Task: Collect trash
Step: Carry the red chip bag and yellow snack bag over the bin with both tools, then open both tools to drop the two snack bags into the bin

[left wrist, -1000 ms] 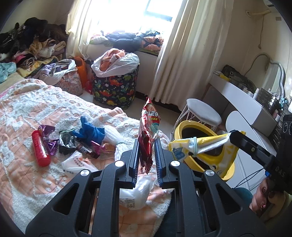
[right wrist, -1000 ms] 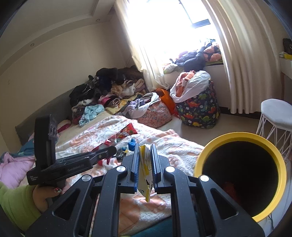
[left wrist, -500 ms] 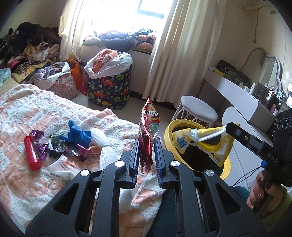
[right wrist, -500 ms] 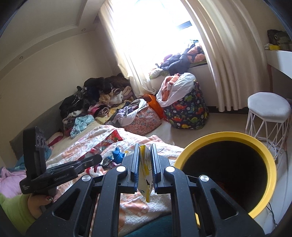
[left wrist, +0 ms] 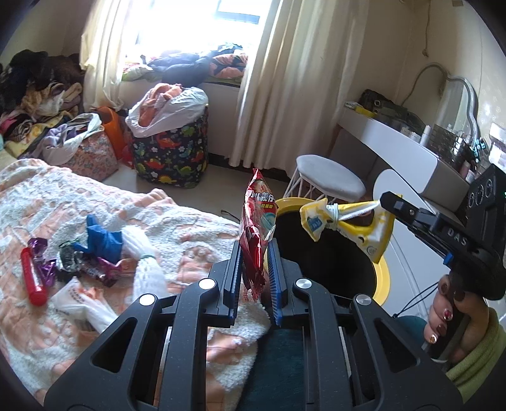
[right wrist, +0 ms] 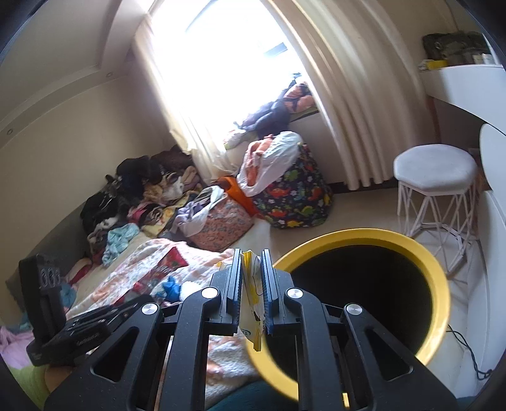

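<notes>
Gripping wrappers: left gripper (left wrist: 255, 253) red packet (left wrist: 256, 234), right gripper (right wrist: 251, 267) yellow packet (right wrist: 251, 303).

Both views are lit by daylight from the window (left wrist: 221, 28), which is blown out to pure white; curtains (right wrist: 341, 95) beside it glow and detail is lost there. Interior is moderately bright, warm-toned. The inside of the yellow bin (right wrist: 363, 284) is rendered near black, nothing resolved in it. Strong fisheye bending is seen at the edges, with dark vignetted corners. The gripper bodies in the foreground are underexposed. Slight softness is noted on the bed blanket (left wrist: 47, 196); the centre is reasonably sharp.
</notes>
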